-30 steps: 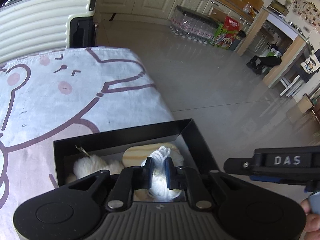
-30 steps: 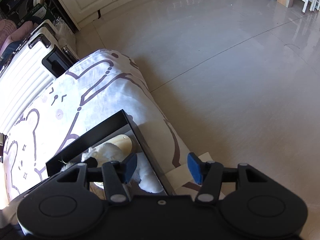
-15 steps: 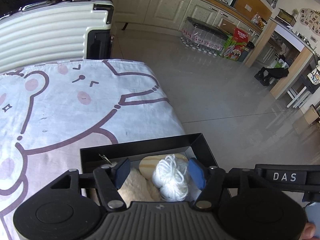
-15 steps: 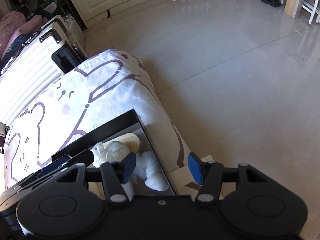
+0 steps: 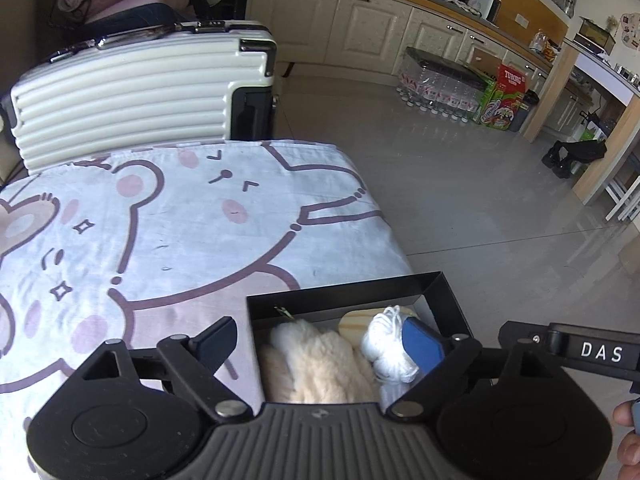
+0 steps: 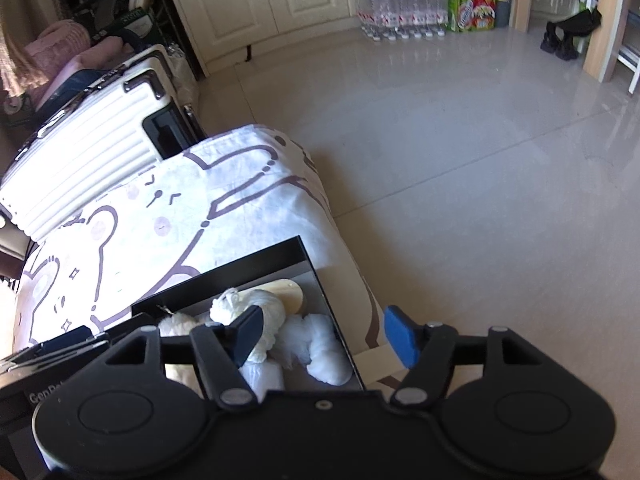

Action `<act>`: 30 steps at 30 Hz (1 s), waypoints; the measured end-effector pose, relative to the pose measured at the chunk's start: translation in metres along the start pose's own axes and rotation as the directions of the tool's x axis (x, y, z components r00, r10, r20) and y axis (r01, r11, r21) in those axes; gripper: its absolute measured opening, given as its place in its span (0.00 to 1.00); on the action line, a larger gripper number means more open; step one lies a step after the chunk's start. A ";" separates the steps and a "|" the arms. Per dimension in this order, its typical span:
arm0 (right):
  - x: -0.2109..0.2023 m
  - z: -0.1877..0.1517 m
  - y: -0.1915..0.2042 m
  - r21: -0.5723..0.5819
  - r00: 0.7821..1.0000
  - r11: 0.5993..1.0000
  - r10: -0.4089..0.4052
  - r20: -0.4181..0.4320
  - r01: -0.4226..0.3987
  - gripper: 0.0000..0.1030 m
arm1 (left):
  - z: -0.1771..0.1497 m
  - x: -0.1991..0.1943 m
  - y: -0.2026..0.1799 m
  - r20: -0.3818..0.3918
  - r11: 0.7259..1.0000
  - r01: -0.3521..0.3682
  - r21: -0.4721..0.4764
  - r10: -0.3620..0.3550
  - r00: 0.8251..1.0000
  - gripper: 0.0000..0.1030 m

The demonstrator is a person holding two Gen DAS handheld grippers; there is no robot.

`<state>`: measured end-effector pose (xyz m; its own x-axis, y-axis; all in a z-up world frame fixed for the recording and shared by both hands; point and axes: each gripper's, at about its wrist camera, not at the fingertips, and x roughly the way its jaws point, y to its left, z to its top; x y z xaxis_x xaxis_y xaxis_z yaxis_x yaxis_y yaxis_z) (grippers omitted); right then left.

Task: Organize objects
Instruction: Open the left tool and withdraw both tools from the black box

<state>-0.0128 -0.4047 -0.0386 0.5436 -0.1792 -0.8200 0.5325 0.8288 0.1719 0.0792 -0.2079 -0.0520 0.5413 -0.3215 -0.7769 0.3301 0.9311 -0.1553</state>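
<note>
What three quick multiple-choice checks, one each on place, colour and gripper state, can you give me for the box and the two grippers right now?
1. Where does the white yarn ball lie?
A. inside the black box
B. on the bear-print cloth outside the box
C. on the floor

2. What colour is the box?
A. white
B. black
C. red

3. How does the left gripper stand?
A. shut on the yarn ball
B. shut on the box wall
C. open, holding nothing

Answers:
1 A, the yarn sits within the box walls beside the fluffy cream toy and a pale wooden piece.
2 B, its walls read black in both wrist views.
3 C, its fingers are spread wide, one over the cloth and one by the yarn; the right gripper is open too.
</note>
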 end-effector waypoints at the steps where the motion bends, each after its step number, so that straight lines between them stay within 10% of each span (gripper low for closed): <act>1: -0.003 -0.001 0.001 -0.005 1.000 1.000 0.002 0.005 -0.002 0.69 | 0.000 -0.004 0.001 0.001 1.000 -0.006 0.001 0.006 1.000 0.90; 30: -0.076 -0.047 0.012 -0.090 0.995 0.995 -0.024 0.099 0.033 0.99 | -0.040 -0.091 0.026 0.002 0.987 -0.158 0.031 0.158 0.988 1.00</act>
<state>-0.0784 -0.3557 0.0002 0.5920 -0.2509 -0.7659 0.4897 0.8667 0.0946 0.0076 -0.1474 -0.0099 0.5880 -0.1710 -0.7906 0.2643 0.9644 -0.0121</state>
